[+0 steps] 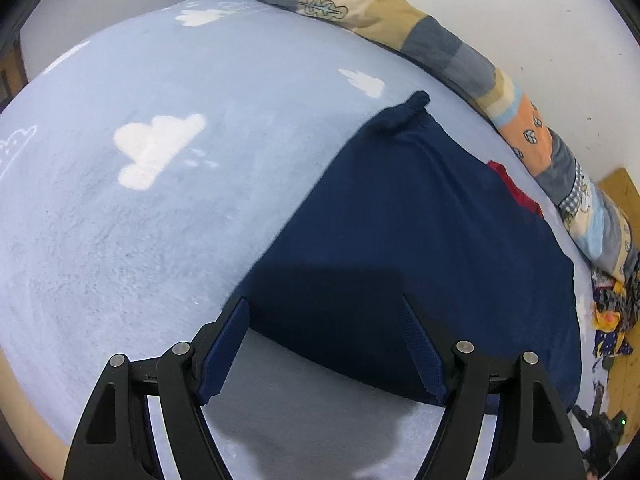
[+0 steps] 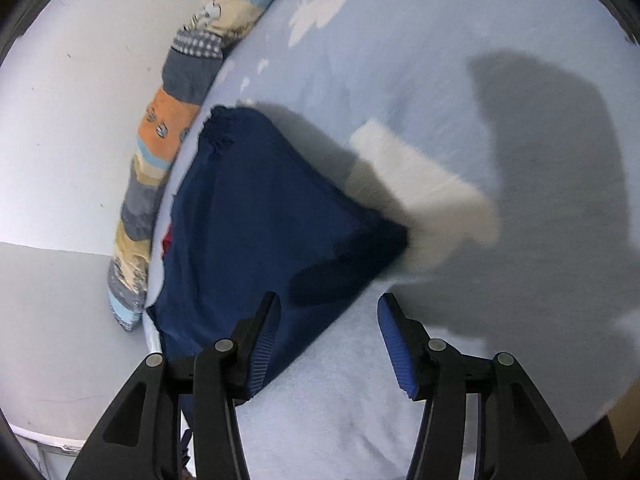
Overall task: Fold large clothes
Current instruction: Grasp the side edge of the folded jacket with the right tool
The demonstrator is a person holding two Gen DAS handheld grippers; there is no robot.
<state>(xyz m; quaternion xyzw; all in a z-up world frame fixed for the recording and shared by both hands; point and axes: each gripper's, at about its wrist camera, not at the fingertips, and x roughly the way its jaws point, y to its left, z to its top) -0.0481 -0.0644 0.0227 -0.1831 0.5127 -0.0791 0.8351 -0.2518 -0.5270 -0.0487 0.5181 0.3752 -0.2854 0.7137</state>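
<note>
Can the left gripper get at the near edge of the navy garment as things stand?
Probably yes: the left gripper is open, and the navy garment has its near edge lying flat on the blue sheet between the fingers, unobstructed.

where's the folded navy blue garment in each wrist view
Left wrist view: the folded navy blue garment fills the centre-right, beyond the open left gripper.
Right wrist view: it sits centre-left, one corner reaching between the open right gripper fingers.
Shared landmark: the long patchwork bolster pillow along the white wall, just past the garment.
</note>
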